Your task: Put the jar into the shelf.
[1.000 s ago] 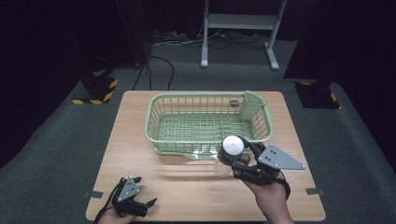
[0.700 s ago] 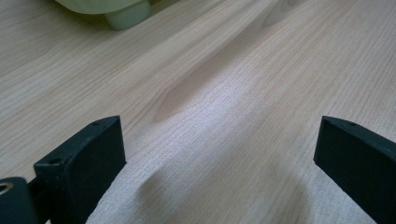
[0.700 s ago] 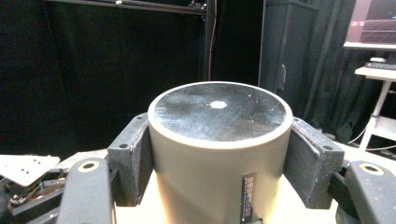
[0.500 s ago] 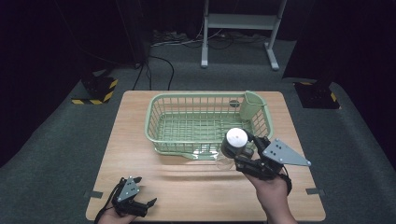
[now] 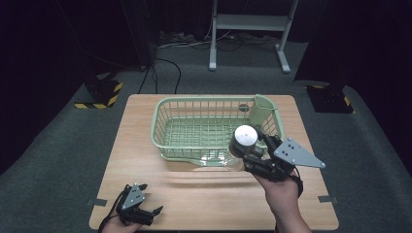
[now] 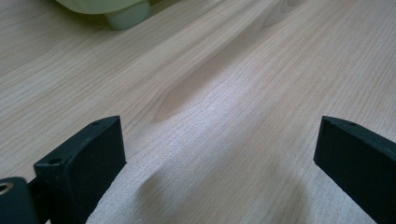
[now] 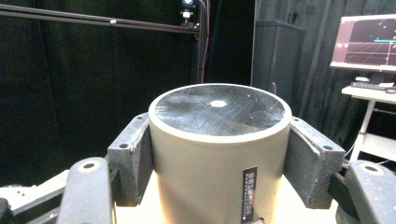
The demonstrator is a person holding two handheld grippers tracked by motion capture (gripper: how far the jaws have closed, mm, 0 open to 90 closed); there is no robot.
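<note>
My right gripper (image 5: 248, 147) is shut on a grey cylindrical container (image 5: 244, 138) and holds it above the table at the near right edge of the green wire basket (image 5: 160, 141). In the right gripper view the container (image 7: 219, 140) stands upright between the jaws. It has a flat dark top and a small black label on its side. My left gripper (image 5: 149, 212) rests low at the table's near left corner. In its own view the left gripper (image 6: 215, 154) is open over bare wood.
The basket has a tall green cup-shaped compartment (image 5: 262, 109) in its far right corner, and one of its feet (image 6: 126, 14) shows ahead of the left gripper. The wooden table (image 5: 204, 194) stands on grey carpet. Cables and a metal stand (image 5: 250, 22) lie beyond it.
My right gripper has carried the container slightly up and toward the basket. The left gripper has not moved.
</note>
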